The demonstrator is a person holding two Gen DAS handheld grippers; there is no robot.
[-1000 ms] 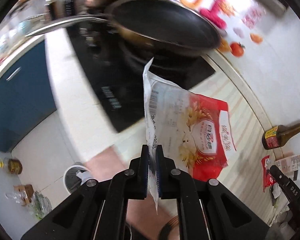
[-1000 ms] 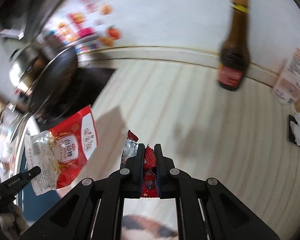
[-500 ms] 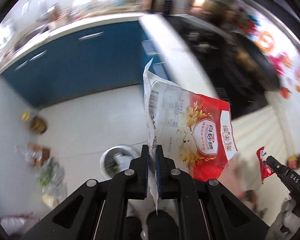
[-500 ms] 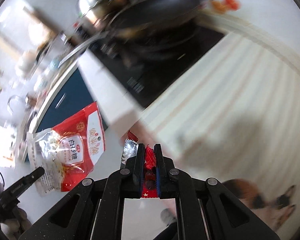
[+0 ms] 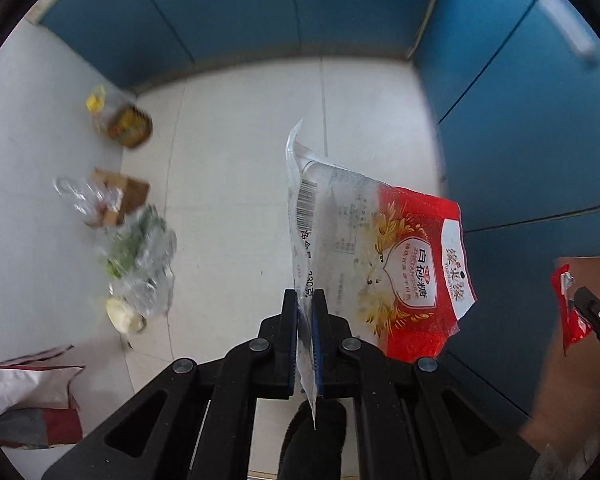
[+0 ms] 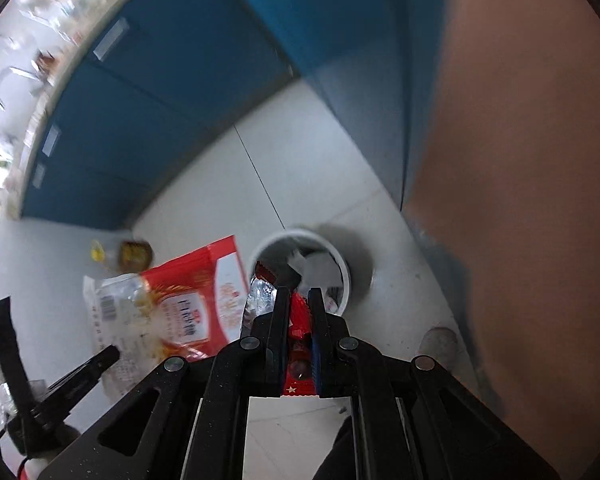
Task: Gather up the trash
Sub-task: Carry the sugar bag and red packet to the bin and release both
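Observation:
My left gripper [image 5: 305, 300] is shut on the edge of an empty red and clear sugar bag [image 5: 380, 256], which hangs out to the right above the floor. The bag also shows in the right wrist view [image 6: 172, 312]. My right gripper [image 6: 298, 298] is shut on a small red foil wrapper [image 6: 298, 324], held just above a white round trash bin [image 6: 340, 260] on the floor. The wrapper also shows at the right edge of the left wrist view [image 5: 568, 304]. The bin holds white paper.
Blue cabinet doors [image 5: 520, 120] close in the floor at the back and right. A yellow-capped oil bottle [image 5: 120, 120], a cardboard piece [image 5: 120, 196] and plastic bags with greens [image 5: 140, 264] lie along the left wall. A pinkish surface [image 6: 520, 200] fills the right.
Both grippers have swung away from the counter and stove and down toward the floor, each still holding its trash. The right gripper now hangs over the white bin.

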